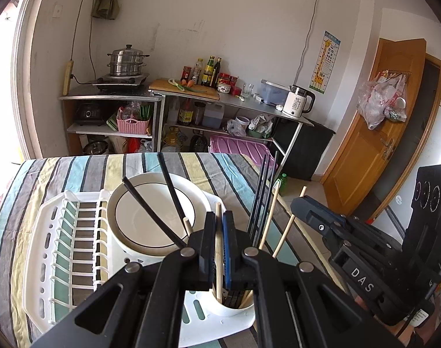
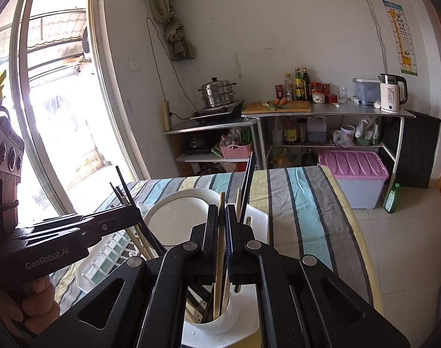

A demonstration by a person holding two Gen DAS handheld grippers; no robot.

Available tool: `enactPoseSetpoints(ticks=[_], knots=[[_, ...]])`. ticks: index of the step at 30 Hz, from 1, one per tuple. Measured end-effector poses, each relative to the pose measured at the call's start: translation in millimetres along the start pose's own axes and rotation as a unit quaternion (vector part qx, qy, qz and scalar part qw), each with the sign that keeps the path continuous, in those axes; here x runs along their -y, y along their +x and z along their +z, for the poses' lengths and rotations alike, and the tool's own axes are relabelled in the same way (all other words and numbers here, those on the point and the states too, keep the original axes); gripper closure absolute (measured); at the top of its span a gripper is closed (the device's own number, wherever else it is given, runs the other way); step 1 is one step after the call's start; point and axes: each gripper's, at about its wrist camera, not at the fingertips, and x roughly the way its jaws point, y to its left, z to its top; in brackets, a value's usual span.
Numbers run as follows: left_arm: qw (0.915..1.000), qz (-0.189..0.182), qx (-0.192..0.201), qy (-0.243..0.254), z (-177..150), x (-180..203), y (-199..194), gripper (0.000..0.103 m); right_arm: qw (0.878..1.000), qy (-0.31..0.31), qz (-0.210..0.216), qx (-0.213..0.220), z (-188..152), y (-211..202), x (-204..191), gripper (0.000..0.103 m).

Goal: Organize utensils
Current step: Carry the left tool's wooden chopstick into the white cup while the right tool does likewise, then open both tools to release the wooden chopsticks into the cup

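Left gripper (image 1: 219, 233): closed on one wooden chopstick (image 1: 218, 249);
Right gripper (image 2: 222, 233): closed on one wooden chopstick (image 2: 219, 258);
Cup (image 2: 217, 323): one, white, holding several chopsticks;
Plates (image 1: 151, 217): two, stacked in rack (image 1: 52, 232).

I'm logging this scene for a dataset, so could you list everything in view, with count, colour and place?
dish rack: one, white, on the table
striped cloth: one, multicolour, covering the table
plates: a stack, exact count unclear, white with dark rim, in the rack
utensil cup: one, white, at the rack's corner
chopsticks: several, black and wooden, standing in the cup
steamer pot: one, steel, on the far counter
kettle: one, white, counter
left hand-held gripper: black, shut on a wooden chopstick
right hand-held gripper: black, shut on a wooden chopstick
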Motion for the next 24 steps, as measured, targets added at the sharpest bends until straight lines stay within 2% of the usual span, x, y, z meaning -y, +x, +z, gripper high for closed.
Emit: enactPoseSetpoints(ticks=[12, 15, 19, 24], knots=[[0.9998, 0.014, 0.002, 0.012, 0, 3, -1, 0.098, 1.0, -0.006, 0.003, -0.012, 3, 1, 1, 0.098], [0.9997, 0.016, 0.007, 0.02, -1, 5, -6, 0.097, 1.0, -0.01, 0.003, -0.009, 3, -1, 0, 0.092], [0.9992, 0.022, 0.016, 0.029, -4, 8, -14, 0.088, 1.0, -0.015, 0.004, -0.003, 1, -10, -1, 0.091], [0.9985, 0.028, 0.03, 0.035, -14, 9, -31, 0.086, 1.0, -0.019, 0.0, 0.006, -6, -29, -2, 0.091]])
